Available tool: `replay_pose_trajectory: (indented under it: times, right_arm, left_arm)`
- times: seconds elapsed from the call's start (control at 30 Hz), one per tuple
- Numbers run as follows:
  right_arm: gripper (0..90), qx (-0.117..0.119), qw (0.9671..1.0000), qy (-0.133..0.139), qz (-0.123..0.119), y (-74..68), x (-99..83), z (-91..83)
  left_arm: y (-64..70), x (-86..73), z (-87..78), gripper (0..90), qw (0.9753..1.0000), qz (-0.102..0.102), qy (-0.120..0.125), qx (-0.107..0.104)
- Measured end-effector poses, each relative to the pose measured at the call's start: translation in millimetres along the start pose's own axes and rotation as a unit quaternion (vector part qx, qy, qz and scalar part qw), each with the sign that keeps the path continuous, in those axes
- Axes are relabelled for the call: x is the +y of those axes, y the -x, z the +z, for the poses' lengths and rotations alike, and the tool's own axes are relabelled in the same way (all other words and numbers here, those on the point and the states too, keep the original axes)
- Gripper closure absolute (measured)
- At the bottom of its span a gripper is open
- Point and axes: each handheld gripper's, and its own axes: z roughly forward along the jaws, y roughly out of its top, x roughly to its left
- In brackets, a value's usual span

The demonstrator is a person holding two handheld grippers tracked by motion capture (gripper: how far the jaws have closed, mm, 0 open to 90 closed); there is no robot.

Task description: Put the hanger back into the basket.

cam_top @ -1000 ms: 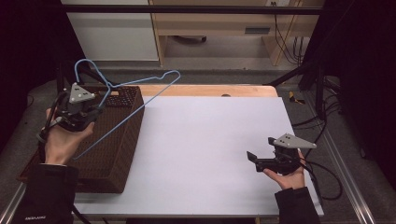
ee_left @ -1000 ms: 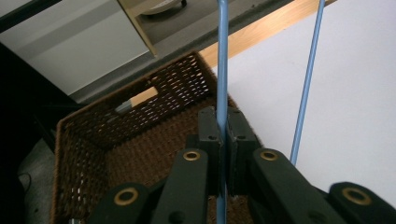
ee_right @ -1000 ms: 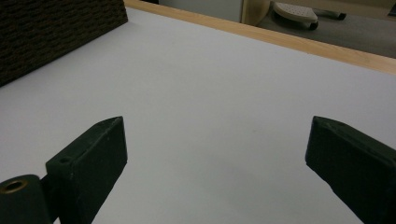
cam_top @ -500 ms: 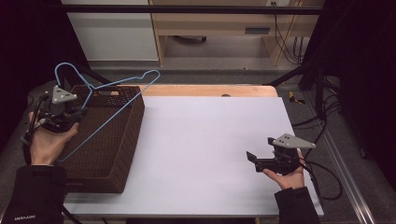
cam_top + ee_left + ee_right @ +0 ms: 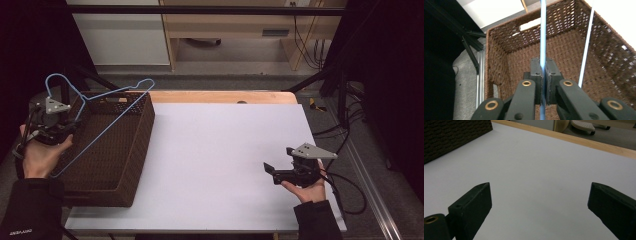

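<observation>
My left hand-held gripper (image 5: 59,131) is clamped on a blue wire hanger (image 5: 102,117), its jaws pinched tight on the wire. In the left gripper view the wire (image 5: 543,37) runs straight up from between the jaws, with the basket (image 5: 564,50) open below it. I hold the hanger above the basket's (image 5: 137,145) left side; its hook curls up past the basket's far left corner, and one long side slants down across the basket toward its near left edge. The basket is dark brown wicker and sits on the left end of the white surface (image 5: 220,150). My right hand-held gripper (image 5: 272,172) is well to the right of the basket, low over the surface, jaws wide apart with nothing between them.
</observation>
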Motion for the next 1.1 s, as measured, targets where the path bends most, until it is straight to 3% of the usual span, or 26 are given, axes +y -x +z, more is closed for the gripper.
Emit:
replay_pose_trajectory:
  times: [0.33,0.57,0.8,1.1]
  right_arm:
    - [6.0,0.0,1.0,0.0,0.0,-0.1,0.0,0.1]
    - [6.0,0.0,1.0,-0.002,-0.001,-0.1,-0.2,0.5]
    - [6.0,0.001,1.0,-0.001,-0.001,-0.1,-0.1,0.4]
    - [6.0,-0.001,1.0,-0.002,0.001,-0.7,-0.2,0.8]
  left_arm:
    - [-13.3,-20.9,9.8,86.9,0.9995,0.003,-0.025,0.018]
    - [-14.2,-30.1,17.0,86.9,0.9992,0.005,-0.034,0.022]
    - [-7.5,-39.8,29.3,86.9,0.9985,0.012,-0.05,0.019]
    - [7.4,-52.9,50.5,86.9,0.9974,0.013,-0.071,-0.002]
